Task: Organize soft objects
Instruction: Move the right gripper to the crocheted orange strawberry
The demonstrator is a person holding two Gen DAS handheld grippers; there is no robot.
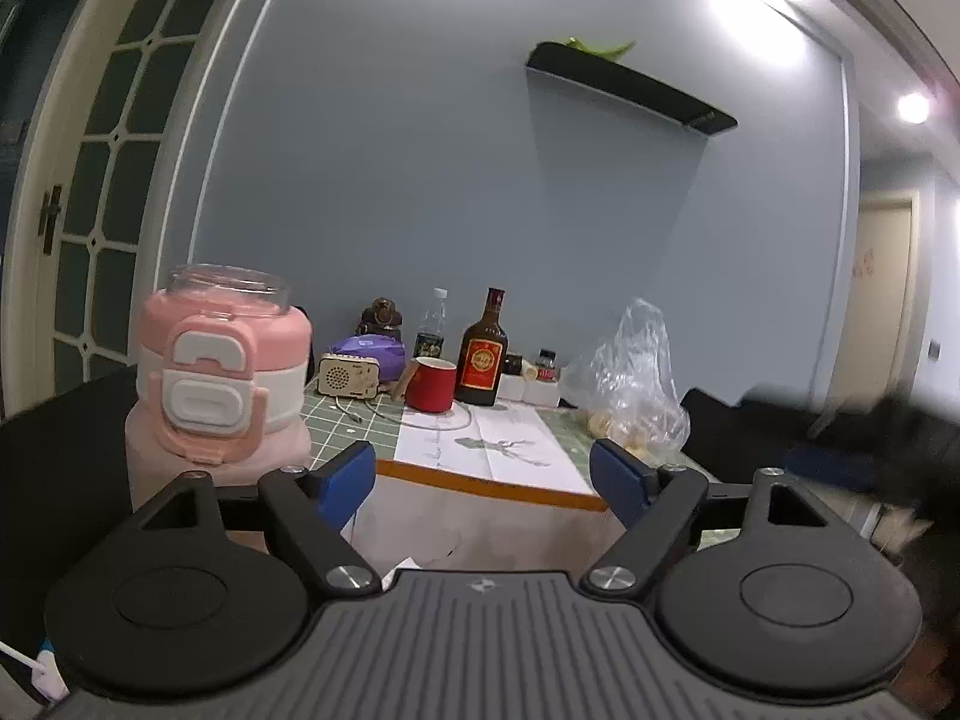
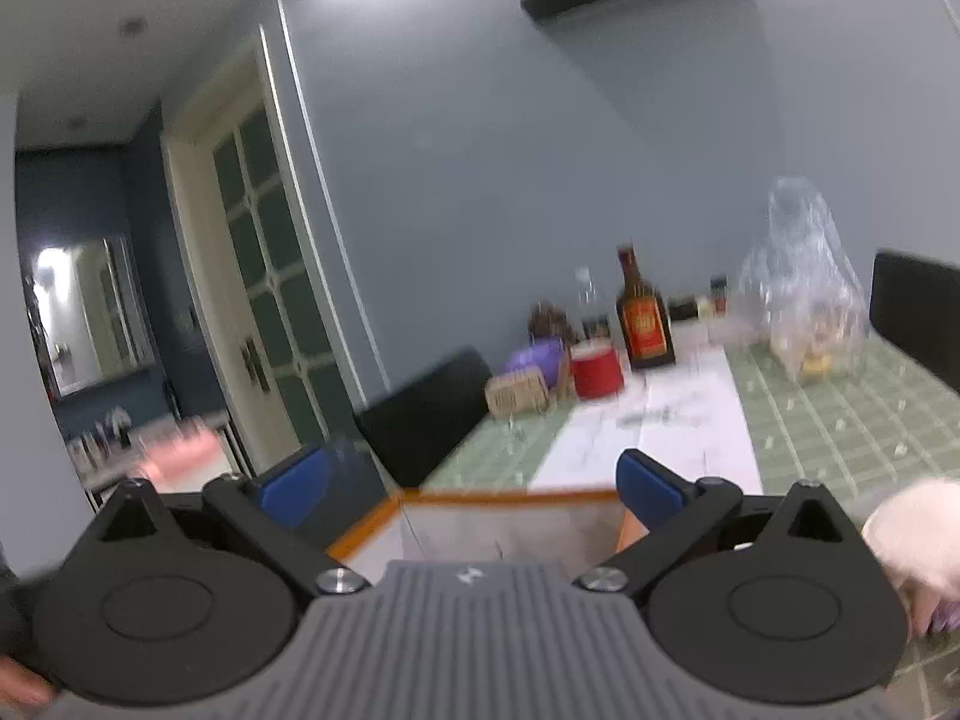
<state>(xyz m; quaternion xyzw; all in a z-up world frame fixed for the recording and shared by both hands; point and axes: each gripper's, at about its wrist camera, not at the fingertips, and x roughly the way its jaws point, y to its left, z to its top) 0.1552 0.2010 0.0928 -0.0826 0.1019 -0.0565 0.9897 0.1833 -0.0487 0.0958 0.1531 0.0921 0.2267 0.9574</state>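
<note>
My left gripper (image 1: 483, 483) is open and empty, held in front of the near edge of an orange-rimmed box (image 1: 510, 492) with a pale lining. A pink and white lidded jar (image 1: 219, 360) stands on a pale pink soft thing (image 1: 180, 468) just left of the left fingers. My right gripper (image 2: 474, 492) is open and empty above the same box (image 2: 480, 525), seen blurred. A pale pink soft object (image 2: 921, 531) lies at the right edge of the right wrist view. A purple soft pouch (image 1: 372, 351) lies at the back of the table, and shows in the right wrist view (image 2: 534, 360) too.
On the green checked tablecloth (image 1: 360, 420) stand a red mug (image 1: 432, 384), a brown bottle (image 1: 483, 354), a clear water bottle (image 1: 432, 324), a small cream radio (image 1: 348, 378), a clear plastic bag (image 1: 636, 384) and white paper (image 1: 498, 438). Black chairs (image 2: 426, 426) flank the table.
</note>
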